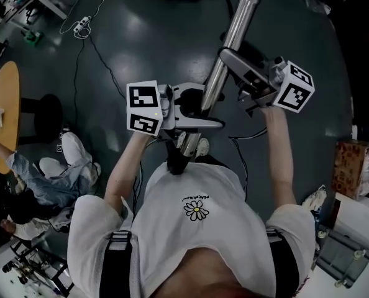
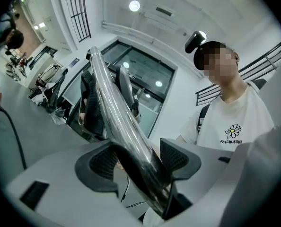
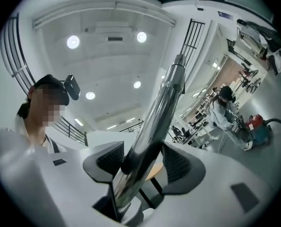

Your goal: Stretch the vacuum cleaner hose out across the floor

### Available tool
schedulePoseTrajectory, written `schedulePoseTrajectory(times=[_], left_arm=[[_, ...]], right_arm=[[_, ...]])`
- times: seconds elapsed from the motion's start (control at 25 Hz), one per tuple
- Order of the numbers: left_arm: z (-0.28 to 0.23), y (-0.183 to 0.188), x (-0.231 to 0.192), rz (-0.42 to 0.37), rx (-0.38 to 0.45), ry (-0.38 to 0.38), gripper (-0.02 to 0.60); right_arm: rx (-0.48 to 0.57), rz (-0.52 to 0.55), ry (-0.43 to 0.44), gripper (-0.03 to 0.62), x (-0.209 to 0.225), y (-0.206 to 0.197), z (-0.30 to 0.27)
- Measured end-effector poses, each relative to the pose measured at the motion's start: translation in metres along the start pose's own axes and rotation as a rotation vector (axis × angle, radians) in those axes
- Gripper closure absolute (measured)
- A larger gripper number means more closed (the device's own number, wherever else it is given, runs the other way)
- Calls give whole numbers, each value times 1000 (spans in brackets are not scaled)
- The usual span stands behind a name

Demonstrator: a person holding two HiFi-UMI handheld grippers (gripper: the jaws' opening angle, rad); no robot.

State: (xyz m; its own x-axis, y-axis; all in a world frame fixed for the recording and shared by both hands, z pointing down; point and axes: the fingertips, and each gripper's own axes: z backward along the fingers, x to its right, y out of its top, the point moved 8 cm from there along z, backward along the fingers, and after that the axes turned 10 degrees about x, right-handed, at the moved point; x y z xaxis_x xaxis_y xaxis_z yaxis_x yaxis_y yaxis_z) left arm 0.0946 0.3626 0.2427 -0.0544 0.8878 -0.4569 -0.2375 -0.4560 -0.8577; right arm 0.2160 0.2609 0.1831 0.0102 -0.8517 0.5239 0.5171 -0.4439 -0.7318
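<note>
Vacuum cleaner wand [image 1: 243, 11]: a round, polished metal tube, mirror-bright, held aslant above the dark glossy floor [image 1: 147, 36] in front of the operator's chest. The left tongs [image 1: 206, 107] are clenched on its lower stretch, ribbed black pads against the metal. The right tongs [image 1: 231, 67] grip it just above (both gripper views confirm contact). Each grey tool carries a white cube [image 1: 293, 89] with black square markers. The left gripper view gives the shirt print legibly: a daisy over "PEACMUSONE". The right gripper view shows what the head view does not: a red machine body [image 3: 256, 123] on the floor well off, with a black hose [image 3: 276, 122] arcing from it. A round wooden desk [image 1: 1, 113] sits at the head view's left edge.
</note>
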Motion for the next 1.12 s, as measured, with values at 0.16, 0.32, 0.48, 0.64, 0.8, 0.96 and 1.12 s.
schedulePoseTrajectory(times=[0.16, 0.32, 0.48, 0.64, 0.8, 0.96, 1.12], left_arm=[[9, -3, 9, -10, 29, 23, 308], [18, -6, 17, -48, 94, 52, 308], [11, -1, 29, -129, 86, -5, 308], [0, -1, 27, -170, 63, -58, 308], [-9, -4, 20, -189, 18, -48, 308], [7, 10, 24, -149, 135, -55, 308], [17, 18, 27, -145, 166, -59, 319]], right_arm=[[-37, 13, 48, 336, -9, -6, -16], [-86, 87, 58, 336, -24, -14, -29], [-104, 175, 88, 336, -49, -10, -35], [-125, 251, 85, 336, -56, -5, -31], [-175, 284, 68, 336, -55, -14, -26], [-200, 305, 80, 336, -70, -30, -34], [-192, 312, 67, 336, -75, -35, -42]])
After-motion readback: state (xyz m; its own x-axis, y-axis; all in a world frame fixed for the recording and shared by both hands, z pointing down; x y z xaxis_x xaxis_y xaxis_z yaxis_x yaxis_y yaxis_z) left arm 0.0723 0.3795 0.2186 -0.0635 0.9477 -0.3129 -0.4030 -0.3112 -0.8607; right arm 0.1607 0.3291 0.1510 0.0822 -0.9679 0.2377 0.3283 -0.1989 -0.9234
